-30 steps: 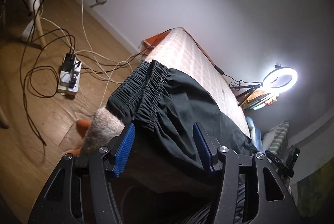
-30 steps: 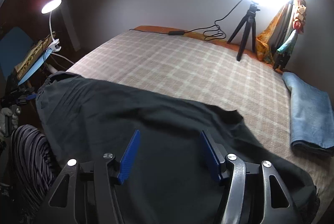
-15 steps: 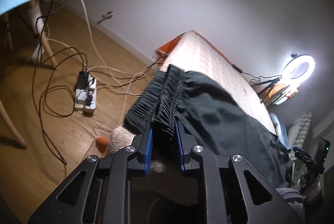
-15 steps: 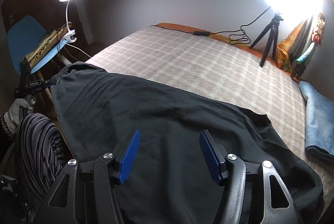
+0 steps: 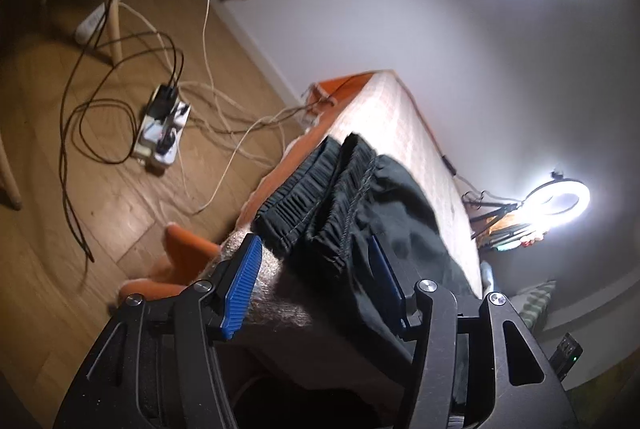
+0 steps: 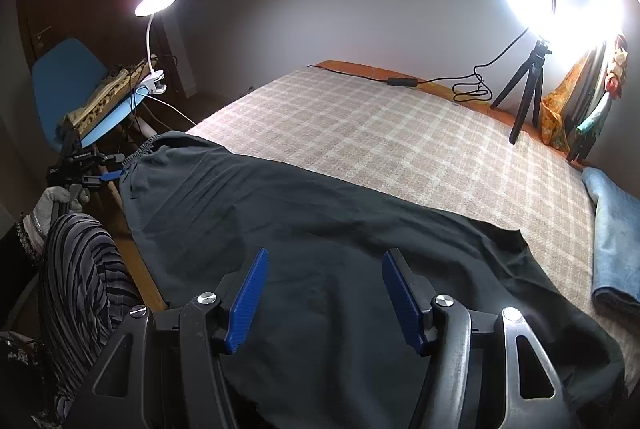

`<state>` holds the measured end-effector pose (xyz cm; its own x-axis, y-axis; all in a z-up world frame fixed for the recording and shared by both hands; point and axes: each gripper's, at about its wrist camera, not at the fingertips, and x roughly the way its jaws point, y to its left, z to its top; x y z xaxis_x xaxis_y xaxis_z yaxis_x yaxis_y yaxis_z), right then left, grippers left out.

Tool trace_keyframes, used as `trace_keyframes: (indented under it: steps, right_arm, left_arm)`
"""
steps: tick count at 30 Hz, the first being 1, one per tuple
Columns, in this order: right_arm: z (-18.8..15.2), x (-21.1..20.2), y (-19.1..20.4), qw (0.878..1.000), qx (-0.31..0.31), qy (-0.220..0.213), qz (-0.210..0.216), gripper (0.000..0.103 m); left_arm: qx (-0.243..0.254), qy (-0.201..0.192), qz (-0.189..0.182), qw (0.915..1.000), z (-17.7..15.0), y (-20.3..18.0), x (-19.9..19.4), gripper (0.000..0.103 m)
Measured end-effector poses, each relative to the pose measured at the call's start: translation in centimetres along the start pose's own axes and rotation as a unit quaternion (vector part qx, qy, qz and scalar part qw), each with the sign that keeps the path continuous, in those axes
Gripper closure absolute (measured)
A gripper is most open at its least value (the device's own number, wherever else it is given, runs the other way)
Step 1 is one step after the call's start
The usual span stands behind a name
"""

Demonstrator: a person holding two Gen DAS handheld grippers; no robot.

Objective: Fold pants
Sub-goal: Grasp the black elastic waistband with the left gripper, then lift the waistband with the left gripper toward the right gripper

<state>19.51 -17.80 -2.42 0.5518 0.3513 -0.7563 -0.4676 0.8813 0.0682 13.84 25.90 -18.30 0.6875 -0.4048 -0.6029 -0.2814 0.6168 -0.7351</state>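
Black pants [image 6: 320,229] lie spread along the near edge of the plaid bed [image 6: 400,133] — no fold made yet. My left gripper [image 5: 316,281] and right gripper [image 6: 324,293] both gape wide, holding nothing — all folding remains.

Bare checked bedspread [image 6: 400,133] beyond pants [image 6: 320,229]; tripod [image 6: 528,85], blue towel [image 6: 616,229] crowd right edge

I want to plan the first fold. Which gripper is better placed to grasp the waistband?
Left, probably. The left gripper stands open right at the black pants' gathered elastic waistband; the open right gripper hovers over the plain leg fabric, farther away.
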Motion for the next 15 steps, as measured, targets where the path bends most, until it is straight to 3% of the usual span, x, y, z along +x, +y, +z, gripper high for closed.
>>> trace_keyframes:
  steps: [8, 15]
  right_arm:
    - [0.0, 0.7, -0.3, 1.000, 0.007, 0.008, -0.003, 0.041]
    - [-0.2, 1.0, -0.7, 1.000, 0.010, 0.017, -0.010, 0.041]
  left_arm:
    - [-0.005, 0.012, -0.014, 0.9998, 0.1, 0.3, 2.5, 0.048]
    - [-0.021, -0.044, -0.058, 0.9971, -0.2, 0.5, 2.1, 0.051]
